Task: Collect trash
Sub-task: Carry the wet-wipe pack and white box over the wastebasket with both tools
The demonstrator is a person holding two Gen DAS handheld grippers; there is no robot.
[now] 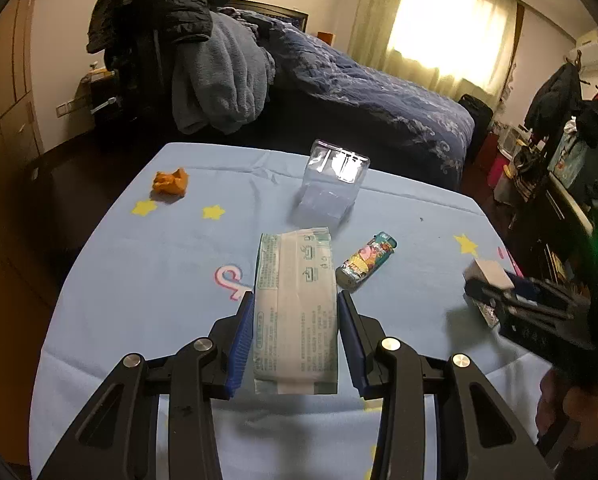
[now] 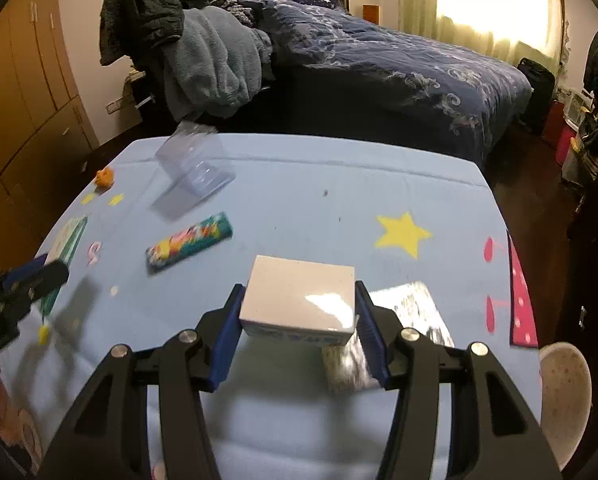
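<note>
My left gripper (image 1: 296,298) is shut on a flat white and green packet (image 1: 295,312), held a little above the light blue tablecloth (image 1: 159,280); both blue pads press its long sides. In the right wrist view my right gripper (image 2: 299,288) is shut on a small white box (image 2: 299,300), also off the cloth. That box (image 1: 487,274) and the right gripper (image 1: 483,288) appear at the right edge of the left wrist view. Loose on the cloth lie a colourful lighter (image 1: 366,262), an orange crumpled scrap (image 1: 170,185) and a silvery wrapper (image 2: 415,312) under the box.
A clear plastic box (image 1: 335,176) stands near the table's far edge. Behind the table is a bed (image 1: 379,92) with a dark blue quilt and piled clothes (image 1: 219,76). A white stool (image 2: 565,392) sits off the table's right side.
</note>
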